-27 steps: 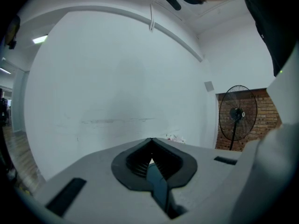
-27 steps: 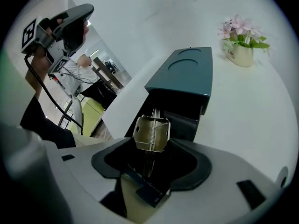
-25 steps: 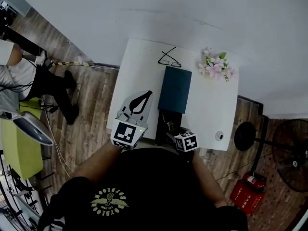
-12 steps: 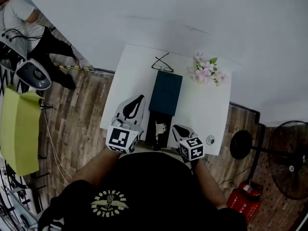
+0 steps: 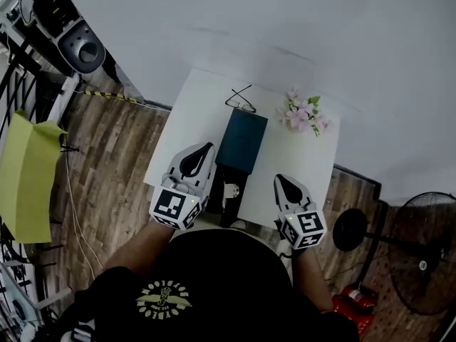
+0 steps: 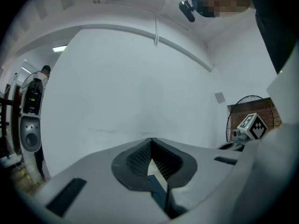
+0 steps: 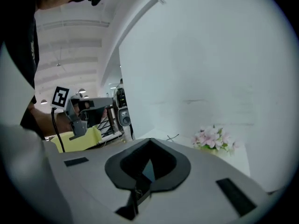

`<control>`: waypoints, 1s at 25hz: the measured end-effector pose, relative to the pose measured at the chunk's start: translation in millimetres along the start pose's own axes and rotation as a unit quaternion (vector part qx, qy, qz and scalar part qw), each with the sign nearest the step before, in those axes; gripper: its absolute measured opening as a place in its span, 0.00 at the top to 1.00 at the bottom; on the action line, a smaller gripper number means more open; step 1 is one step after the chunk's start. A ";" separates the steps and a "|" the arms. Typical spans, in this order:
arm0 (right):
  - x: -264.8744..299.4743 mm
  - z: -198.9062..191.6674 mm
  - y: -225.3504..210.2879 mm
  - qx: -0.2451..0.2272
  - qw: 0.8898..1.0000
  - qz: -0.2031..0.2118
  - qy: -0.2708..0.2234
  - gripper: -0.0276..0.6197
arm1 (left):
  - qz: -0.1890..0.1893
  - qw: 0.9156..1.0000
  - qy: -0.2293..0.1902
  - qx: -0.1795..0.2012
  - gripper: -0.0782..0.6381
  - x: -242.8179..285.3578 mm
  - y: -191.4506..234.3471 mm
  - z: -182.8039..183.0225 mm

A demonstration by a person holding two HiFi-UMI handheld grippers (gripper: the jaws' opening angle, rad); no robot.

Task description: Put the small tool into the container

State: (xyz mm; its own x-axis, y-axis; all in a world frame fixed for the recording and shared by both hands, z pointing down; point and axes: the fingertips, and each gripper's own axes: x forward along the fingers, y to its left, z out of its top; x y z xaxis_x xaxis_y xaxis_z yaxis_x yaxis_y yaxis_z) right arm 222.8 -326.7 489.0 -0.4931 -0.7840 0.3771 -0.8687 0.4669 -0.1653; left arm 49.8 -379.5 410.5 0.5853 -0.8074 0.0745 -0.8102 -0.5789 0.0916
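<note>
A dark case lies on the white table: a teal slab at the far end and an open black part nearer me. A small white tool lies in the black part. My right gripper is to the right of the case, apart from it. Its jaws have just been closing and now meet with nothing between them. My left gripper is by the case's left side, also shut and empty.
Black-framed glasses and pink flowers lie at the table's far edge, the flowers also in the right gripper view. A fan stands on the wooden floor to the right. Yellow fabric hangs at the left.
My right gripper has left the black part of the case, moved right and risen, with its jaws now together. The white tool stays in the case. The left gripper shifted a little.
</note>
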 end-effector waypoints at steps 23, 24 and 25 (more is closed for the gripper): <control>-88.0 123.6 5.0 -0.080 0.984 -0.002 -0.158 0.96 | 0.021 0.991 -0.051 0.125 0.88 -38.7 -52.6 81.3; -88.8 120.1 4.9 -0.077 0.985 -0.001 -0.155 0.96 | 0.021 0.990 -0.052 0.126 0.88 -40.3 -54.8 82.0; -89.8 117.3 5.1 -0.075 0.985 -0.001 -0.153 0.96 | 0.021 0.990 -0.054 0.127 0.88 -42.0 -56.9 83.0</control>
State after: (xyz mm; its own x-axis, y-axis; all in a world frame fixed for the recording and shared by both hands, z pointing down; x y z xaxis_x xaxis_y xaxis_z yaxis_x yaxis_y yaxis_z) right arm 257.2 -301.8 347.4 -0.5026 -0.8607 0.0817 -0.8642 0.5028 -0.0197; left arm 68.7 -322.0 319.8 0.5549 -0.8312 -0.0359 -0.8239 -0.5430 -0.1627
